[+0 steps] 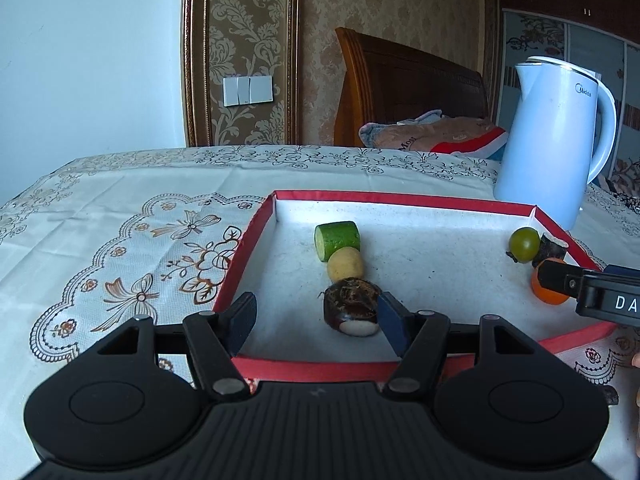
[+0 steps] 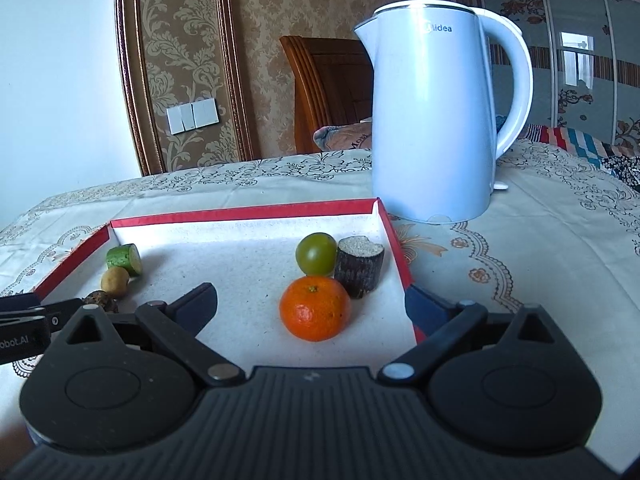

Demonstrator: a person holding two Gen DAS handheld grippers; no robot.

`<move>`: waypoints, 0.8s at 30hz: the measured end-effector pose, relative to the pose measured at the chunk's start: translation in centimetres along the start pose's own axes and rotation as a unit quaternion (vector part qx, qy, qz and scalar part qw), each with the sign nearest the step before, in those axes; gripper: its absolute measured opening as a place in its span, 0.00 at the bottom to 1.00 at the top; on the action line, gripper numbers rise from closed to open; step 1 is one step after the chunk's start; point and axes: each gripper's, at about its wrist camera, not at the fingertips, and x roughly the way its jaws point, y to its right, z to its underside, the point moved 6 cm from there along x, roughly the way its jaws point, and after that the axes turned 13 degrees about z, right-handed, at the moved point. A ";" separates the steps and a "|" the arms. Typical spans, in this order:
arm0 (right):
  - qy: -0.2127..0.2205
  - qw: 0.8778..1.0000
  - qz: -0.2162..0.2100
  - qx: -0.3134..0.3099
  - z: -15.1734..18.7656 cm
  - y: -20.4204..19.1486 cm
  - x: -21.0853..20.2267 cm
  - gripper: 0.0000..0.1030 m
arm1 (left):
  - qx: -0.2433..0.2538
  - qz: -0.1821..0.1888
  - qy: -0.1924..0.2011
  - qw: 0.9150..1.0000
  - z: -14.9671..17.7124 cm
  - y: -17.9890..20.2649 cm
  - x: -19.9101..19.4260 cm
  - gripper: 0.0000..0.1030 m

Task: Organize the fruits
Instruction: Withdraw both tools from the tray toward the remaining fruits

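Currently both grippers stand over a shallow red-edged tray (image 1: 256, 236) on a patterned tablecloth (image 1: 120, 208), with a white electric kettle (image 2: 432, 120) just behind the tray's far right corner.

Left gripper (image 1: 316, 316): jaws spread apart, holding nothing. A dark brown water chestnut (image 1: 352, 306) lies between them, close against the right finger and clear of the left. Beyond it a small yellow fruit (image 1: 345, 265) and a green cucumber piece (image 1: 337, 240) sit in a line, each touching or nearly touching the next. Judgement: this row looks deliberate, one group set along the tray's left side.

Right gripper (image 2: 312, 312): jaws likewise wide, gripping nothing. An orange (image 2: 315, 308) rests on the tray floor between the fingers, touching neither. Behind it stand a green round fruit (image 2: 316, 253) and a dark cut stalk piece (image 2: 359, 266), side by side near the right wall. Judgement: a second cluster, kept well apart from the first.

All six items are inside the tray. Whether either gripper is approaching to grasp or backing off from a placed item cannot be told. Sorting appears well advanced; the orange and the water chestnut are the items in hand. Risk: both are round and could roll if nudged by a finger.
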 end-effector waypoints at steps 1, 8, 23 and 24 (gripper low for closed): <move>0.000 1.000 -0.001 0.001 0.1 0.0 -0.2 0.97 | 0.001 0.001 0.000 1.000 0.1 0.0 -0.3 0.64; 0.014 1.000 0.001 0.003 0.6 0.5 -2.0 1.00 | 0.024 0.023 0.020 0.999 1.7 1.0 -4.1 0.64; 0.015 0.999 0.007 0.030 1.0 2.2 -3.2 1.00 | 0.088 0.149 -0.008 0.985 5.3 3.8 -7.9 0.69; 0.015 0.999 0.008 0.031 0.9 2.2 -3.2 1.00 | 0.087 0.160 -0.011 0.983 5.5 3.8 -8.0 0.69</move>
